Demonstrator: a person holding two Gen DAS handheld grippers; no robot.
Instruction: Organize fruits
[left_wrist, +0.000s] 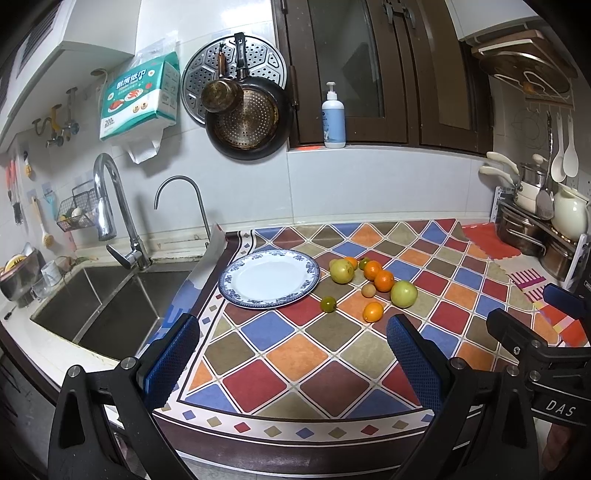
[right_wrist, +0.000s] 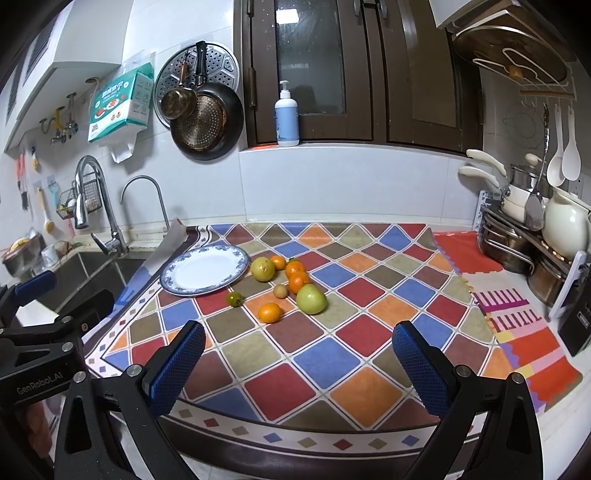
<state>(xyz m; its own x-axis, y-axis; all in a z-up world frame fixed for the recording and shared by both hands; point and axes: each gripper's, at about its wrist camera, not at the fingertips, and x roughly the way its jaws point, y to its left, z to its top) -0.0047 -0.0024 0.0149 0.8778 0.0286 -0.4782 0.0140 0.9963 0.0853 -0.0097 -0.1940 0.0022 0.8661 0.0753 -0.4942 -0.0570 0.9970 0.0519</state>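
A white plate with a blue rim (left_wrist: 236, 293) (right_wrist: 173, 286) lies empty on the checkered mat. Right of it sits a loose cluster of fruit: a yellow-green one (left_wrist: 342, 270) (right_wrist: 263, 269), a bigger green one (left_wrist: 403, 293) (right_wrist: 311, 298), several oranges (left_wrist: 384, 280) (right_wrist: 298, 282), a small orange one in front (left_wrist: 372, 311) (right_wrist: 270, 312), a small dark green one (left_wrist: 328, 304) (right_wrist: 234, 298) and a small tan one (left_wrist: 368, 290) (right_wrist: 280, 291). My left gripper (left_wrist: 291, 334) is open and empty, near the mat's front edge. My right gripper (right_wrist: 299, 341) is open and empty, also well short of the fruit.
A double sink (left_wrist: 103, 306) with two taps (left_wrist: 110, 206) lies left of the mat. Pots and a white kettle (right_wrist: 565, 225) stand on a rack at the right. Pans (left_wrist: 247, 118) hang on the wall; a soap bottle (left_wrist: 333, 118) stands on the sill.
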